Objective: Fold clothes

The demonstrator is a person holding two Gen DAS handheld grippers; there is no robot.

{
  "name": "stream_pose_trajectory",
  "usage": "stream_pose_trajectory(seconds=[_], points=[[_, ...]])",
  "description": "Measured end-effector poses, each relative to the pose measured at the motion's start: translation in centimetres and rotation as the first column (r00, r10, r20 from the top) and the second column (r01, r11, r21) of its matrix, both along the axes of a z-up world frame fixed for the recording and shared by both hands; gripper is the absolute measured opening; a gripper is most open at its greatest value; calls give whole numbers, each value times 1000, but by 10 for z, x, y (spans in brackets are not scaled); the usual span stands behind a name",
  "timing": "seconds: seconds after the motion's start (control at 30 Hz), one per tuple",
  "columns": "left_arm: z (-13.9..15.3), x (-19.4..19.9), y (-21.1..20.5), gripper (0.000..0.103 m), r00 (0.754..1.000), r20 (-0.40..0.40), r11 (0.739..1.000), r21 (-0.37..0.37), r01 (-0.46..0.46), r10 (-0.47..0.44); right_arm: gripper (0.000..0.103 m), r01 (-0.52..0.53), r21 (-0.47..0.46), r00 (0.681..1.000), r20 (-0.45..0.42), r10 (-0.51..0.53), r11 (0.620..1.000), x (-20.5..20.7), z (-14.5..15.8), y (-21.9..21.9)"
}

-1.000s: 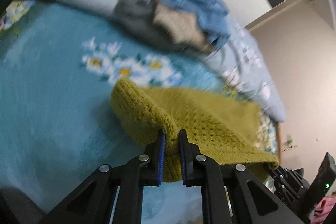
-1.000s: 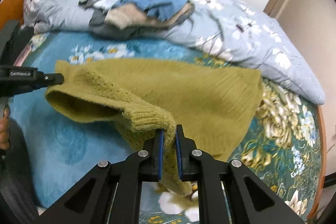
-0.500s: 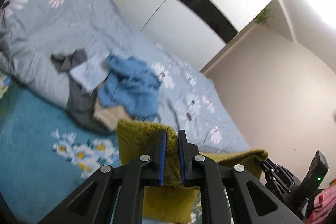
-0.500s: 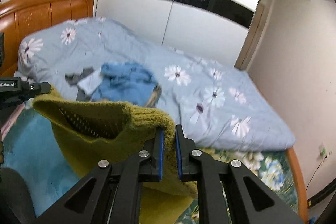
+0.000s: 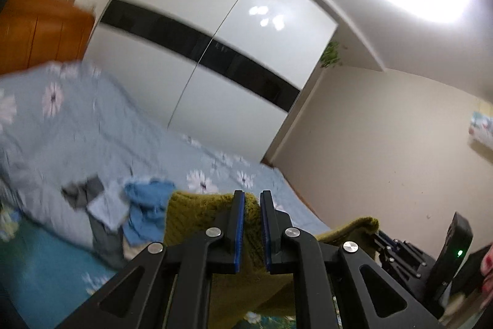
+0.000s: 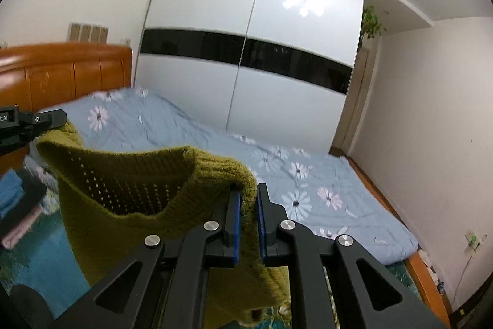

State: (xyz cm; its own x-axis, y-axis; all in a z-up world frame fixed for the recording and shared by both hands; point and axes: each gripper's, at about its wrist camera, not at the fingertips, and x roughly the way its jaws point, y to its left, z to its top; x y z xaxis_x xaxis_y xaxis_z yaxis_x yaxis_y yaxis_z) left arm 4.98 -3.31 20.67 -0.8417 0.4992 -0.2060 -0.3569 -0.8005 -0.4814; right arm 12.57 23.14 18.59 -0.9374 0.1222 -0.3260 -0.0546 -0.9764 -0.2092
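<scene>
An olive-green knitted sweater (image 6: 129, 193) hangs in the air between my two grippers, its lower part drooping out of sight. My right gripper (image 6: 248, 199) is shut on one thick ribbed edge of it. My left gripper (image 5: 252, 202) is shut on another edge of the sweater (image 5: 197, 211). In the right wrist view the left gripper (image 6: 54, 117) shows at the far left, pinching the sweater's far corner. The right gripper's body (image 5: 400, 252) shows at the lower right of the left wrist view, where the sweater's other end reaches it.
Below lies a bed with a teal floral sheet (image 5: 40, 273) and a light blue daisy quilt (image 6: 308, 184). A pile of blue, grey and beige clothes (image 5: 123, 215) sits on the quilt. A white wardrobe (image 6: 246, 57), an orange headboard (image 6: 61, 73) and beige walls surround it.
Both grippers have risen and tipped up toward level, lifting the sweater off the bed. The views now show the wardrobe and walls instead of the sheet. Both grips stay shut on the sweater.
</scene>
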Motion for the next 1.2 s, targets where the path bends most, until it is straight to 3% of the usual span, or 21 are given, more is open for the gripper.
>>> stream_pose_trajectory(seconds=[0.33, 0.37, 0.43, 0.57, 0.67, 0.77, 0.83, 1.03, 1.13, 1.2], points=[[33, 91, -25, 11, 987, -153, 999, -24, -48, 44, 9, -132, -9, 985, -109, 131, 991, 79, 33, -16], [36, 102, -28, 11, 984, -171, 998, -25, -58, 53, 9, -150, -4, 982, -114, 148, 989, 87, 35, -19], [48, 125, -33, 0, 973, -220, 996, -27, -82, 74, 9, -184, 4, 975, -123, 183, 983, 101, 38, -25], [77, 147, -37, 0, 950, -299, 993, -54, -110, 89, 0, -220, -8, 967, -131, 217, 975, 108, 48, -27], [63, 119, -25, 0, 973, -220, 990, -103, -94, 69, 0, -205, -6, 972, -114, 203, 979, 94, 50, -26], [18, 70, -18, 0, 996, -52, 987, -137, -79, 72, 0, -175, -49, 984, 32, 177, 983, 49, 9, -21], [-15, 46, -21, 0, 995, 40, 984, -158, -87, 95, 0, -155, -82, 977, 137, 165, 985, 23, -24, -15], [-99, 1, -38, 0, 951, 283, 982, -174, -74, 122, 0, -146, -144, 913, 360, 189, 979, -12, -100, -6], [-137, -3, -48, 1, 920, 376, 985, -162, -54, 112, 0, -148, -178, 876, 432, 213, 973, 0, -133, -1], [-170, 3, -50, 1, 886, 449, 983, -179, -39, 117, 0, -161, -220, 841, 479, 251, 962, 9, -156, 0]])
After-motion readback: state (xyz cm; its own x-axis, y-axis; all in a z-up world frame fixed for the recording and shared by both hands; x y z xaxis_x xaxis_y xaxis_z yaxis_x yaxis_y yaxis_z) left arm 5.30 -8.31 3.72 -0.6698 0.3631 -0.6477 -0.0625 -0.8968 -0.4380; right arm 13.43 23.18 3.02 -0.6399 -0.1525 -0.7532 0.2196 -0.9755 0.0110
